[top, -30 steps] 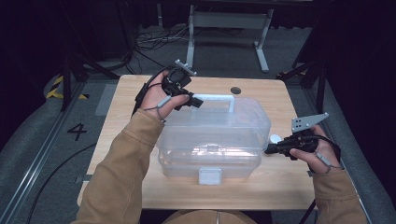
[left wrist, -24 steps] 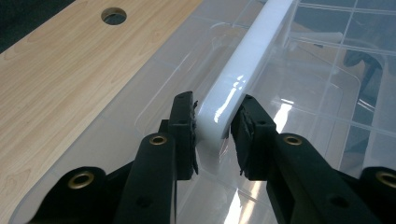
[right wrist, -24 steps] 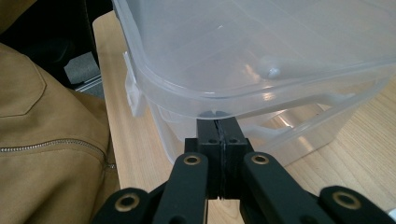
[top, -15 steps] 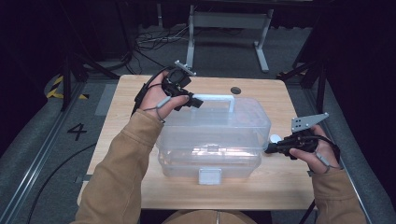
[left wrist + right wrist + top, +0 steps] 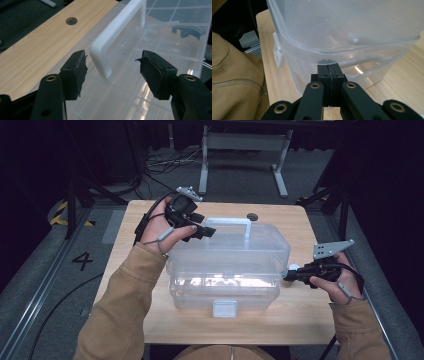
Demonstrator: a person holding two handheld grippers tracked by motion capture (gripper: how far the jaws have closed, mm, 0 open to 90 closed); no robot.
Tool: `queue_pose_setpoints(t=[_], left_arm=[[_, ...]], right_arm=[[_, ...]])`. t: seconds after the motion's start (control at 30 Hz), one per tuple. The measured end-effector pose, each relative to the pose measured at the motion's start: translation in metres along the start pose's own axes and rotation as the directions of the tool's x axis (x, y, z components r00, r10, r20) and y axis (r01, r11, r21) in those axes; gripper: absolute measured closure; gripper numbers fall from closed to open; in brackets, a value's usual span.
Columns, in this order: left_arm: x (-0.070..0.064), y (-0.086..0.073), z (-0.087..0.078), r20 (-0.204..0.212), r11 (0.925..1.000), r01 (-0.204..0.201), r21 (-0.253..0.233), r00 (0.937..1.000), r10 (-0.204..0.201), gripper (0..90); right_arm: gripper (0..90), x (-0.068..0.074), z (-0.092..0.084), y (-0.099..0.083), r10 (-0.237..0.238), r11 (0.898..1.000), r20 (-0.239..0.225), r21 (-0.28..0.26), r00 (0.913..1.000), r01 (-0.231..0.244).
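Clear, light, slippery plastic storage box point(image 5: 227, 265) mid-table; best gripped by white handle point(image 5: 112, 37). Left gripper point(image 5: 113, 68) fingers just spread around handle; right gripper point(image 5: 329, 75) pressed together against rim.

Tan jacket sleeves point(image 5: 131, 295) with a zip point(image 5: 237, 82) cover both forearms. Each black gripper point(image 5: 196, 224) carries brass-ringed screws, a grey three-cornered plate on top and what looks like a grey strap behind it.
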State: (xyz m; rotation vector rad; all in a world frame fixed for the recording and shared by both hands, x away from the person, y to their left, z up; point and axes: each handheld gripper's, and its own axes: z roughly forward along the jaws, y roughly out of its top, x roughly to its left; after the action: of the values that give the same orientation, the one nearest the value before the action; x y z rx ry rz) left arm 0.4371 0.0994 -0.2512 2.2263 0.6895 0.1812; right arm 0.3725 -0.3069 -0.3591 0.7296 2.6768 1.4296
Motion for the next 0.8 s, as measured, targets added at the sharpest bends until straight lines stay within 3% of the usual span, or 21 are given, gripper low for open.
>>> queue_pose_setpoints(t=[0.2,0.3,0.5,0.8], left_arm=[[-0.01,-0.006,-0.025,0.003,0.9983,-0.014,-0.057,0.9999,0.015,46.4],[-0.017,-0.009,-0.033,0.028,0.9976,-0.018,-0.067,0.9994,0.02,52.6],[-0.03,-0.018,-0.045,0.055,0.9962,-0.033,-0.081,0.9978,0.038,61.3],[-0.044,-0.037,-0.059,0.08,0.9914,-0.043,-0.123,0.9953,0.054,71.2]], right_arm=[[90.0,0.0,-0.002,0.002,0.003,1.0,0.017,-0.026,0.9998,-0.003],[90.0,0.001,-0.003,0.003,0.006,0.999,0.03,-0.039,0.9995,-0.005],[90.0,0.002,-0.005,0.006,0.017,0.996,0.067,-0.09,0.9976,-0.011],[90.0,0.003,-0.006,0.009,0.043,0.992,0.099,-0.121,0.9942,-0.03]])
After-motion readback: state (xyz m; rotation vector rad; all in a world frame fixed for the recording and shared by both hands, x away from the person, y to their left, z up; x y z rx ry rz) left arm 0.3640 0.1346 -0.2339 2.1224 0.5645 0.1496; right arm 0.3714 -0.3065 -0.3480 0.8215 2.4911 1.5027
